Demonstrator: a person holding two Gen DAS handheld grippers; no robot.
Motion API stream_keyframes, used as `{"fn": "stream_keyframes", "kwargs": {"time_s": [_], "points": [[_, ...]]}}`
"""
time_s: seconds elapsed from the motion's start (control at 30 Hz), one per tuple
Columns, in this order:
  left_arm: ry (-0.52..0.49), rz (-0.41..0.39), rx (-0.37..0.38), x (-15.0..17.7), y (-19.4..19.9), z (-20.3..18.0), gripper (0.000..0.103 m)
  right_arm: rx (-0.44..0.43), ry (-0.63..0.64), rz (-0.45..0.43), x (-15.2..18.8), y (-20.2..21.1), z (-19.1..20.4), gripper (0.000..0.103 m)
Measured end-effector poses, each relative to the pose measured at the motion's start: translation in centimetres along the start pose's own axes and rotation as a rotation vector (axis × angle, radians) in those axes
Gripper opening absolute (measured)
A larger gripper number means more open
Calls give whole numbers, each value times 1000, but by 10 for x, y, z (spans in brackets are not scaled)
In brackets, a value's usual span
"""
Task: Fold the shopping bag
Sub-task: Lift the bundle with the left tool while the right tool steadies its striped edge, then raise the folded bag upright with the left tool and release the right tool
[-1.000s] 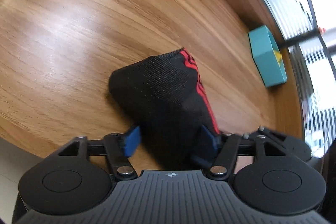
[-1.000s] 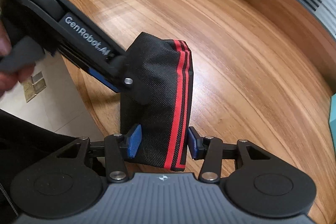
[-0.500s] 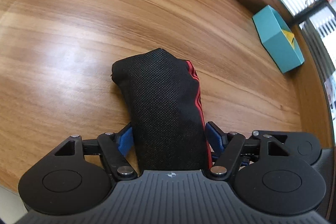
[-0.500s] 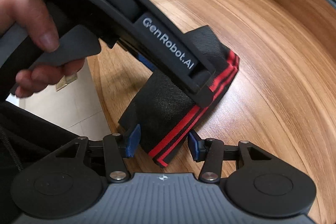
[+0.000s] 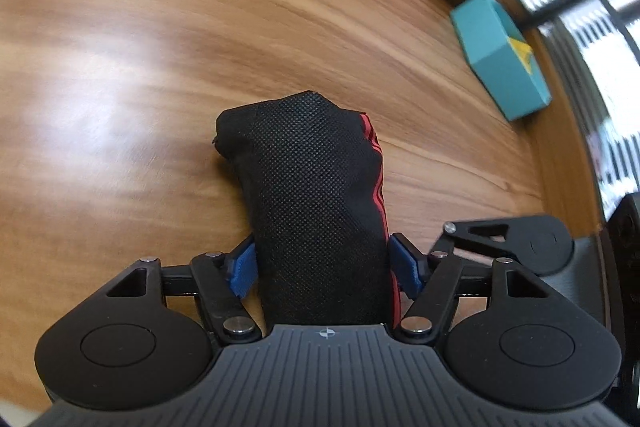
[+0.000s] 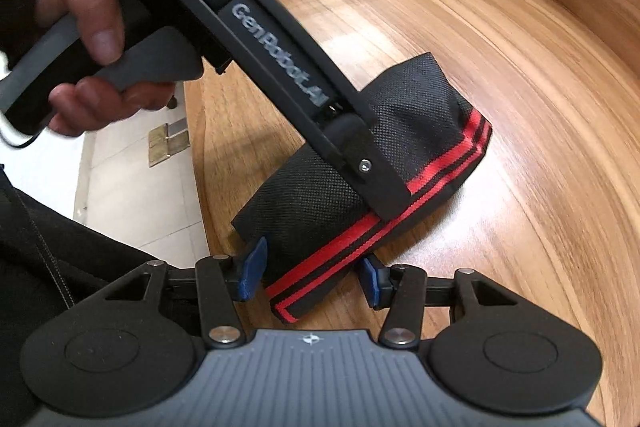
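Clamping shopping bag [image 5: 316, 195], both hand-held grippers [image 5: 323, 263] [image 6: 310, 269], left one lettered "GenRobot.AI"

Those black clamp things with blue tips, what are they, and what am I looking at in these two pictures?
They are hand-held grippers, one in each of a person's hands, each with a camera looking along its two fingers.

One picture is from the left gripper. Its blue pads sit against both sides of a folded black shopping bag with red stripes, so it is gripping the bag; its jaws have just been closing a little.

The other picture is from the right gripper, which has the bag's striped end between its pads. You also see the person's left hand holding the other gripper.

The bag lies on a wooden table. A teal box sits farther back.
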State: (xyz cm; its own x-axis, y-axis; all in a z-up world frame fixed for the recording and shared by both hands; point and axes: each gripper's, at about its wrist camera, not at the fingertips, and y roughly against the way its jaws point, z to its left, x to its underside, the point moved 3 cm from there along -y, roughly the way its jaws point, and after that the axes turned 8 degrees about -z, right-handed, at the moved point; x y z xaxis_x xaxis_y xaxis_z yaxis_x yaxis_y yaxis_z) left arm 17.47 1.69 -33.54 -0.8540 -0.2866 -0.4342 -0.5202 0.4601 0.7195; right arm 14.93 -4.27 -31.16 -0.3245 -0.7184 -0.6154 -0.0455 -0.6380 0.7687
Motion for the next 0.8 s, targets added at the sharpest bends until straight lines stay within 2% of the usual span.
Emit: {"fn": "stream_keyframes", "kwargs": {"time_s": [0.1, 0.13, 0.2, 0.3, 0.47, 0.53, 0.6, 0.67, 0.73, 0.8], "points": [[-24, -10, 58, -3, -4, 3, 70, -37, -65, -8, 0, 0, -11, 53], [-19, -6, 100, -6, -5, 8, 70, -56, -102, -12, 0, 1, -16, 52], [5, -3, 140, -9, -6, 16, 69, -100, -188, -26, 2, 2, -29, 50], [-32, -12, 142, -10, -9, 13, 67, -192, -356, -36, 4, 2, -51, 48], [-11, 41, 159, -20, -18, 13, 63, -311, -649, -92, 17, -7, -76, 47], [7, 71, 163, -25, -21, 14, 63, -318, -654, -113, 20, -7, -72, 45], [48, 143, 195, -32, -28, 19, 62, -309, -647, -108, 21, -8, -70, 45], [37, 177, 206, -37, -32, 18, 61, -295, -559, -86, 17, -7, -72, 44], [21, 183, 199, -41, -37, 13, 61, -297, -518, -71, 16, -7, -73, 44], [0, 162, 185, -42, -38, 9, 59, -314, -535, -65, 17, -7, -78, 44]]}}
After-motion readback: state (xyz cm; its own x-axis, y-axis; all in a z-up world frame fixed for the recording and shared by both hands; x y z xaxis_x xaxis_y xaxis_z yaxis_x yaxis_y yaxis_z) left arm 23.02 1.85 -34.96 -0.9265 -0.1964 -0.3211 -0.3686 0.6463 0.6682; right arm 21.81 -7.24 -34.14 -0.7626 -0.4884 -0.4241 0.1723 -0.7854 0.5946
